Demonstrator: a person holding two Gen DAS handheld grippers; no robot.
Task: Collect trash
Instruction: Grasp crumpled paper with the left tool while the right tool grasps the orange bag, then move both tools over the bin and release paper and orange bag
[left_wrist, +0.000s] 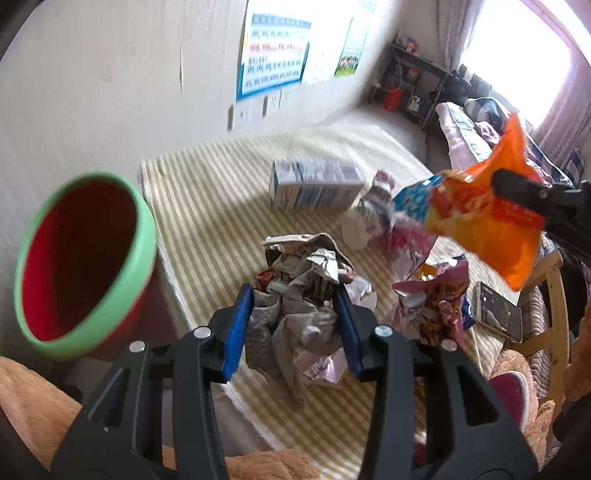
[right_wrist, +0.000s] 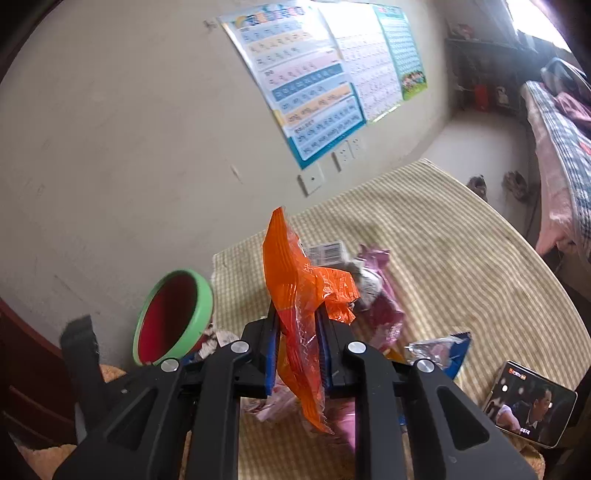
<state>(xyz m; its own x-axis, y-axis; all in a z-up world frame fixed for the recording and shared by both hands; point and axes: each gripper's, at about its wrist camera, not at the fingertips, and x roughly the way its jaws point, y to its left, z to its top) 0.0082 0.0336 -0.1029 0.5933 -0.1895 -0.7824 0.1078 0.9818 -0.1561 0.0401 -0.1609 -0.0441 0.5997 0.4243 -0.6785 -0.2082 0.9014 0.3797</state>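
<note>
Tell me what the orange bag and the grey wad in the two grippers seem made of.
Orange bag: thin glossy plastic film, translucent, with a crimped zigzag seal. Grey wad: crumpled foil-lined wrappers or paper, judging by the dull grey, sharply creased folds; blur leaves it open.

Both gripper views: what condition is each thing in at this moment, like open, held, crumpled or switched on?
Left gripper: shut on the crumpled paper wad.
Right gripper: shut on the orange snack bag, lifted off the table.
Bin: open; nothing visible inside.
Carton: lying on its side.
Phone: screen on, lying flat.
Pink wrappers: torn open, on the striped cloth.
</note>
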